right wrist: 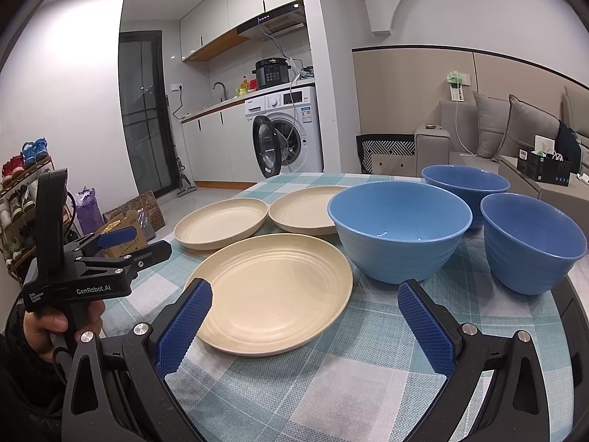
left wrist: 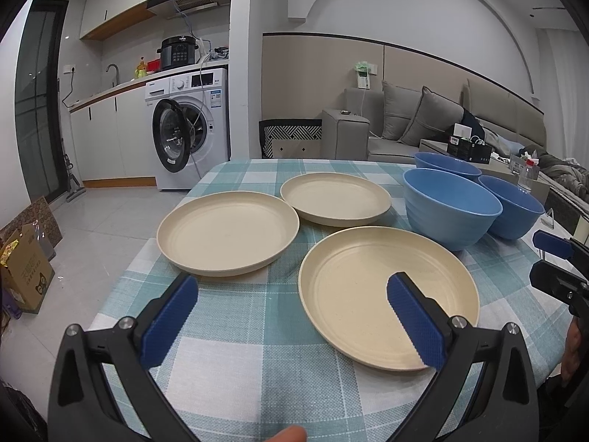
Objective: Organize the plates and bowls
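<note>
Plates and bowls sit unstacked on a table covered with a teal-and-white checked cloth (right wrist: 331, 386). Three cream plates, round and shallow with faint concentric ridges and a speckled matte finish, lie flat in a loose triangle: the nearest plate (right wrist: 272, 291) toward the table's front, the left plate (right wrist: 221, 223) behind it near the table's left edge, and the far plate (right wrist: 302, 210) just beside that one, their rims almost touching. Three blue bowls stand upright to the right of the plates, deep, with ribbed outer walls and smooth insides. The largest bowl (right wrist: 399, 228) is close to the nearest plate and partly hides the far plate's right rim; the right bowl (right wrist: 530, 243) stands apart from it near the table's right edge, and the rear bowl (right wrist: 465, 182) shows between and behind them. All are empty. The left gripper (left wrist: 291, 316) hovers over the cloth with its blue ridged pads spread wide apart, one finger above the nearest plate's left portion, gripping nothing. The right gripper (right wrist: 303, 326) is likewise spread wide, framing the nearest plate's front edge and the cloth below the largest bowl. Beyond the table stands a washing machine (right wrist: 287, 132) with its door open.
</note>
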A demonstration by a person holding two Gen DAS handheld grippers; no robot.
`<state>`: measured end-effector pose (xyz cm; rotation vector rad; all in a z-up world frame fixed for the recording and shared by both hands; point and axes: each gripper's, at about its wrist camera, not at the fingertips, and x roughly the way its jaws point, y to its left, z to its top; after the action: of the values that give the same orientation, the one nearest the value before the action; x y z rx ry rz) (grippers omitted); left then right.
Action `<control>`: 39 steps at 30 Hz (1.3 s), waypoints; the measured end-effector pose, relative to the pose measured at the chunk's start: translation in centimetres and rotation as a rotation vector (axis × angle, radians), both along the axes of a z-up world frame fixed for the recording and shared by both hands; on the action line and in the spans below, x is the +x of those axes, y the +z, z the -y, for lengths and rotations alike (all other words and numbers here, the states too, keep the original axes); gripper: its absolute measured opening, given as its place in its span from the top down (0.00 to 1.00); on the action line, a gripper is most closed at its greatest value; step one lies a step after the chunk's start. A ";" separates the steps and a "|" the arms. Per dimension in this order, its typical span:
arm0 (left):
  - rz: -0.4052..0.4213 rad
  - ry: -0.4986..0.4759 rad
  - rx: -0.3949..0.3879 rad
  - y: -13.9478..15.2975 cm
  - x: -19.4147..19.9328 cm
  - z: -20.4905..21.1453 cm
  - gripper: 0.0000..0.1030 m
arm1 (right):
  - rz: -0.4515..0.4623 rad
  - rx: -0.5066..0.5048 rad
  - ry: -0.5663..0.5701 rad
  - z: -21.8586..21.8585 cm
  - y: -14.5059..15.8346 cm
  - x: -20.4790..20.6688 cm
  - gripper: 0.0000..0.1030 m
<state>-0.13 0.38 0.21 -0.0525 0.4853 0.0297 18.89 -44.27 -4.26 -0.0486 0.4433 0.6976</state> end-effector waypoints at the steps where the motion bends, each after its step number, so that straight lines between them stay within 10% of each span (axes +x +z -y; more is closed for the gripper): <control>1: 0.001 -0.001 0.000 0.0 0.0 0.0 0.00 | 0.000 0.001 0.000 0.1 0.1 -0.1 0.00; 39: 0.000 -0.002 0.006 -0.3 0.1 0.3 0.00 | -0.003 -0.001 -0.002 0.3 0.1 -0.1 0.00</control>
<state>0.00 0.11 -0.06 -0.0461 0.4857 0.0292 18.78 -44.61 -4.15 -0.0484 0.4461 0.6959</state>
